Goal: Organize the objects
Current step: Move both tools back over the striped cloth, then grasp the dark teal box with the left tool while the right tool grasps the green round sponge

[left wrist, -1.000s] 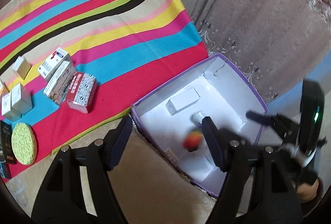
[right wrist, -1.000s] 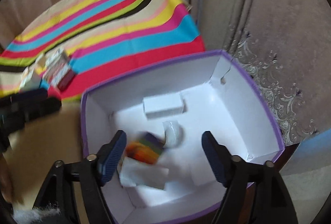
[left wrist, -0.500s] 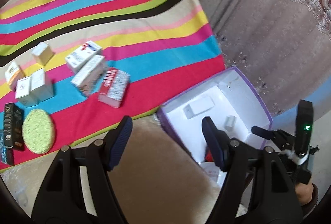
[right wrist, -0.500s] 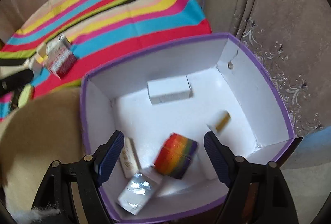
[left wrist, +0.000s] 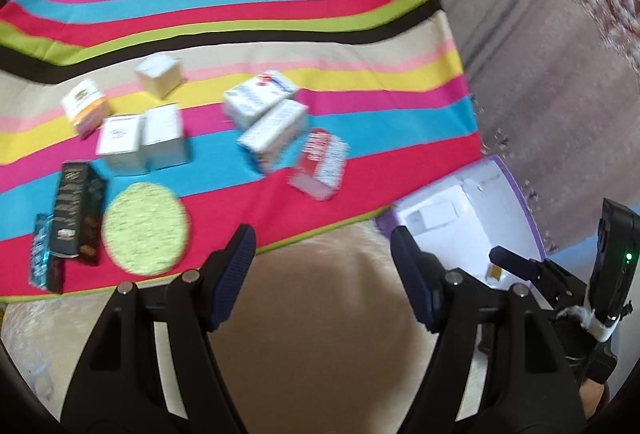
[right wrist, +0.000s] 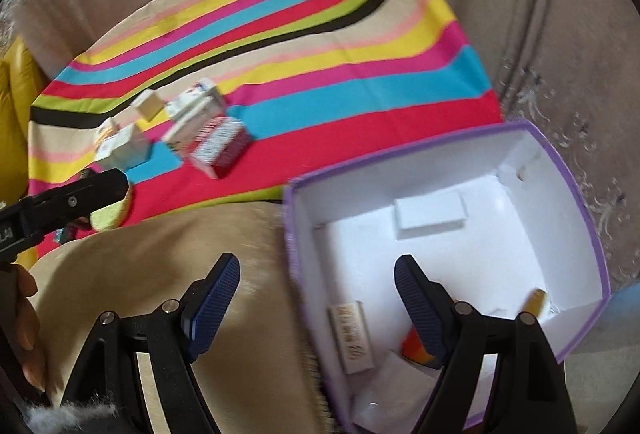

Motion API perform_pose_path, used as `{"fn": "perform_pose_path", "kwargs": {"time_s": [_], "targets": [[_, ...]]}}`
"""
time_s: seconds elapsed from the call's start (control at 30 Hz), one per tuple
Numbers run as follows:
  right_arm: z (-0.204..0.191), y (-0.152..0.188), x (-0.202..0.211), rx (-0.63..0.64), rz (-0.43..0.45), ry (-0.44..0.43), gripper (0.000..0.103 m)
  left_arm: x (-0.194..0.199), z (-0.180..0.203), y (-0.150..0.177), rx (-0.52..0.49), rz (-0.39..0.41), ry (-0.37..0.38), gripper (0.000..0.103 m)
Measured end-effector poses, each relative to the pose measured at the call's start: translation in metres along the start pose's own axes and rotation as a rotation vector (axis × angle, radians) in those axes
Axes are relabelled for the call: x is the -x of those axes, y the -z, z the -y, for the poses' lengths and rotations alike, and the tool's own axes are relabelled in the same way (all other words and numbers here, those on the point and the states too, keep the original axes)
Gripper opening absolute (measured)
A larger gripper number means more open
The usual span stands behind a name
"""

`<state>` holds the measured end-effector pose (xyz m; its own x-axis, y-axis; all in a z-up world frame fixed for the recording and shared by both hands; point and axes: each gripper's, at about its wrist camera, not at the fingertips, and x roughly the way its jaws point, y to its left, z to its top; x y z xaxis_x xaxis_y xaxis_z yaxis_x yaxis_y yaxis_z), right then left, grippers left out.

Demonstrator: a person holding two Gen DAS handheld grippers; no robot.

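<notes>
Over fuzzy rug edge: left claw point(left wrist: 320, 270) apart, empty; right claw point(right wrist: 316, 294) apart, empty, at purple box point(right wrist: 576, 193). Red-white carton point(left wrist: 320, 163) on striped cloth point(left wrist: 240, 5), ahead of left claw, nearer it; long axis pointing away.

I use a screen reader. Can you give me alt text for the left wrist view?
An empty open left gripper hangs over a beige surface, facing a striped cloth strewn with small boxes and a green round pad. A purple-rimmed box and the right gripper sit at right.
</notes>
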<state>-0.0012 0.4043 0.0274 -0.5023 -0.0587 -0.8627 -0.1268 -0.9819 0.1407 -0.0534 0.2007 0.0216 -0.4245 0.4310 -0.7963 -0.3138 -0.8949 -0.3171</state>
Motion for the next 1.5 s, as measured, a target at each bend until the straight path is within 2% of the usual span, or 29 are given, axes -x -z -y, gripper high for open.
{"fn": "perform_pose_path", "kwargs": {"time_s": [0.5, 0.77, 0.87, 0.97, 1.07, 1.33, 1.5], "targets": [[-0.075, -0.014, -0.014, 0.146, -0.021, -0.02, 0.081, 0.043, -0.108, 0.022, 0.106, 0.018, -0.127, 0.073], [-0.116, -0.018, -0.017, 0.243, -0.033, -0.021, 0.081, 0.061, -0.157, 0.031, 0.141, 0.005, -0.188, 0.073], [-0.133, -0.022, -0.02, 0.273, -0.044, -0.041, 0.081, 0.064, -0.177, 0.035, 0.164, -0.011, -0.21, 0.07], [-0.154, -0.026, -0.026, 0.298, -0.054, -0.058, 0.081, 0.064, -0.198, 0.038, 0.197, -0.038, -0.212, 0.063], [-0.177, -0.03, -0.036, 0.339, -0.067, -0.068, 0.081, 0.059, -0.212, 0.038, 0.211, -0.069, -0.221, 0.061], [-0.219, -0.038, -0.069, 0.417, -0.141, -0.078, 0.081, 0.031, -0.226, 0.032, 0.185, -0.167, -0.216, 0.056], [-0.235, -0.039, -0.087, 0.446, -0.19, -0.09, 0.081, 0.021, -0.231, 0.028, 0.168, -0.193, -0.209, 0.053]]}}
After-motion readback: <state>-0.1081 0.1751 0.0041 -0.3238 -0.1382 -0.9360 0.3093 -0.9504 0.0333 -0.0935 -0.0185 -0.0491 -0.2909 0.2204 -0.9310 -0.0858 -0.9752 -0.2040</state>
